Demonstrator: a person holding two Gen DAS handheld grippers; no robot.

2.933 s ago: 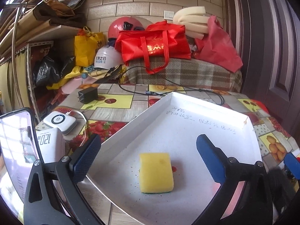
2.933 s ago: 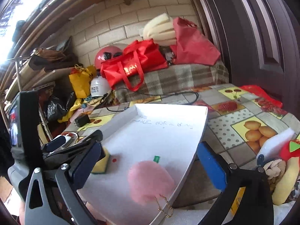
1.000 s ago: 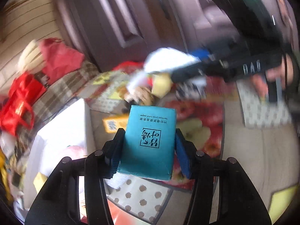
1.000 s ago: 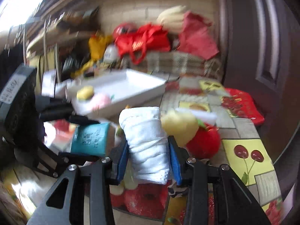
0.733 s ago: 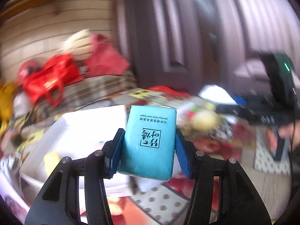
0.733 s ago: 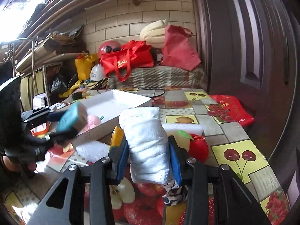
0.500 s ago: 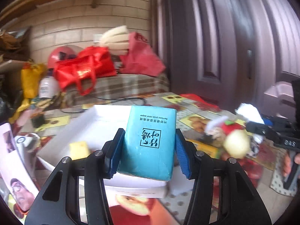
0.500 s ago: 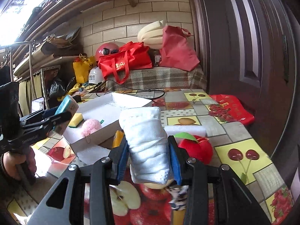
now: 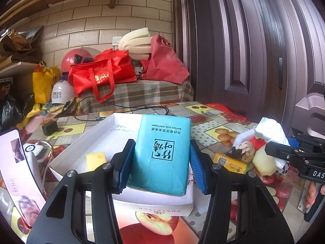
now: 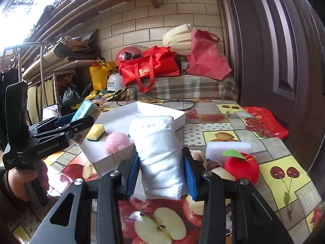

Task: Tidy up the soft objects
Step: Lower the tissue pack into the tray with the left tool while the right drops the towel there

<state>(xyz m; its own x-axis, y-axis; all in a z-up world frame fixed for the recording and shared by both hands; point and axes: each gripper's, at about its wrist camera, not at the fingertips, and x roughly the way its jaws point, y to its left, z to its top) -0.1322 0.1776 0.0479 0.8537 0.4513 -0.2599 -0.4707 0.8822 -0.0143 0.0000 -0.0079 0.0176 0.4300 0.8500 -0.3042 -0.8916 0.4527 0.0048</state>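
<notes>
Both loads now face the white box (image 9: 95, 134) squarely, where a second ago the left view was swinging across the door and the far side of the table; that swing has settled, so by my read the carry is over and the drop is next. Inside the box already: a yellow sponge (image 10: 95, 131) and a pink pompom (image 10: 116, 142).

The left gripper (image 9: 160, 162) is clamped on the teal tissue pack (image 9: 161, 154), held above the box's near edge, long axis running away from the camera, print upside down, far end tipped toward the box. The right gripper (image 10: 161, 174) squeezes the rolled white towel (image 10: 158, 154), upright between the pads, top leaning toward the box, just short of its corner.
</notes>
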